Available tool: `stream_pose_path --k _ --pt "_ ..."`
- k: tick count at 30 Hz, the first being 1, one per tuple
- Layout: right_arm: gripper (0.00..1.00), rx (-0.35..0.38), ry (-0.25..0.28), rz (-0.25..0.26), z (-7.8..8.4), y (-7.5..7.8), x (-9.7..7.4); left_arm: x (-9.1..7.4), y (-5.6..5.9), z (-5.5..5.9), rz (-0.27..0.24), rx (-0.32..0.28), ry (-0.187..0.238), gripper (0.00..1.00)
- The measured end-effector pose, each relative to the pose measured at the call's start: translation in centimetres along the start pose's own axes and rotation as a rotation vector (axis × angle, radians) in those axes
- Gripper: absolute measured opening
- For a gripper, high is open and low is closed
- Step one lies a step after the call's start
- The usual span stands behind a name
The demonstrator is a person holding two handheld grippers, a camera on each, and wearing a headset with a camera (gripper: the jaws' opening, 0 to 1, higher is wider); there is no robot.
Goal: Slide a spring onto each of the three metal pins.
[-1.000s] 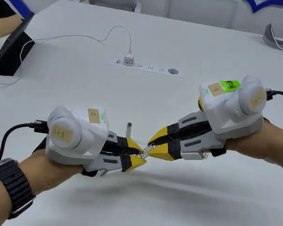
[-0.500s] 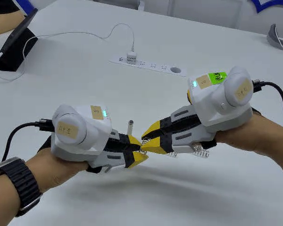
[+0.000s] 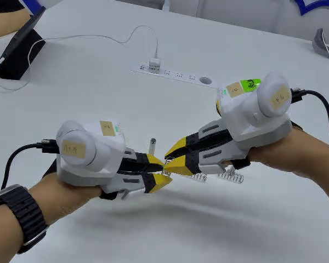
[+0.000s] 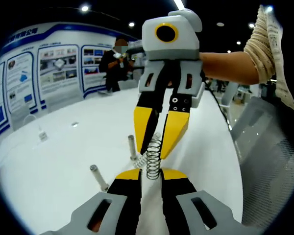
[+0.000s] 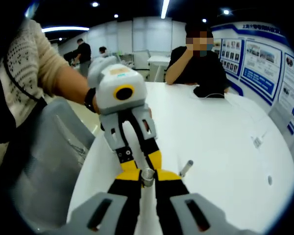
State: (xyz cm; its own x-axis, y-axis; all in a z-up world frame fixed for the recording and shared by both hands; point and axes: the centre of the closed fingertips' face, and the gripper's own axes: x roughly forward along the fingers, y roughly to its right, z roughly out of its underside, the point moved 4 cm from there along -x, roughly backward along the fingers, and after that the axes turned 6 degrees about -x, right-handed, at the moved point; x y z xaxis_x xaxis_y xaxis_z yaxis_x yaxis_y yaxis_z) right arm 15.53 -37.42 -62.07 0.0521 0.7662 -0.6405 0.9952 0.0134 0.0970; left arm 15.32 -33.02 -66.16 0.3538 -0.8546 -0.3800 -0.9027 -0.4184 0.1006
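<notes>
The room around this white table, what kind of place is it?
Probably an office showroom or exhibition hall: poster boards line the walls, a person sits at the big white table, and ceiling lights shine overhead.

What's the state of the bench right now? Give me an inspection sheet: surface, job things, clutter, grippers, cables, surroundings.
Surface: white table, no spills seen.
Job's things: one spring held between the gripper tips; loose springs lying on the table under the right gripper; near pin and far pin upright.
Clutter: power strip; dark stand at the far edge.
Grippers: left gripper and right gripper tip to tip, both closed on the spring.
Cables: white lead from the strip's plug; black cable from each gripper.
Surroundings: seated person; wall posters.
</notes>
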Motion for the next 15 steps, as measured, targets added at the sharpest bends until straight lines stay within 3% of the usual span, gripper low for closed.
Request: stream_pose_path --k 6,15 --pt "0.12 0.002 -0.003 0.012 -0.3 0.4 -0.1 -1.2 -0.7 0.5 -0.038 -0.032 0.023 0.18" --pt "0.12 -0.012 -0.003 0.035 -1.0 1.8 -0.2 -2.6 -1.5 1.2 -0.099 -0.071 0.040 0.34"
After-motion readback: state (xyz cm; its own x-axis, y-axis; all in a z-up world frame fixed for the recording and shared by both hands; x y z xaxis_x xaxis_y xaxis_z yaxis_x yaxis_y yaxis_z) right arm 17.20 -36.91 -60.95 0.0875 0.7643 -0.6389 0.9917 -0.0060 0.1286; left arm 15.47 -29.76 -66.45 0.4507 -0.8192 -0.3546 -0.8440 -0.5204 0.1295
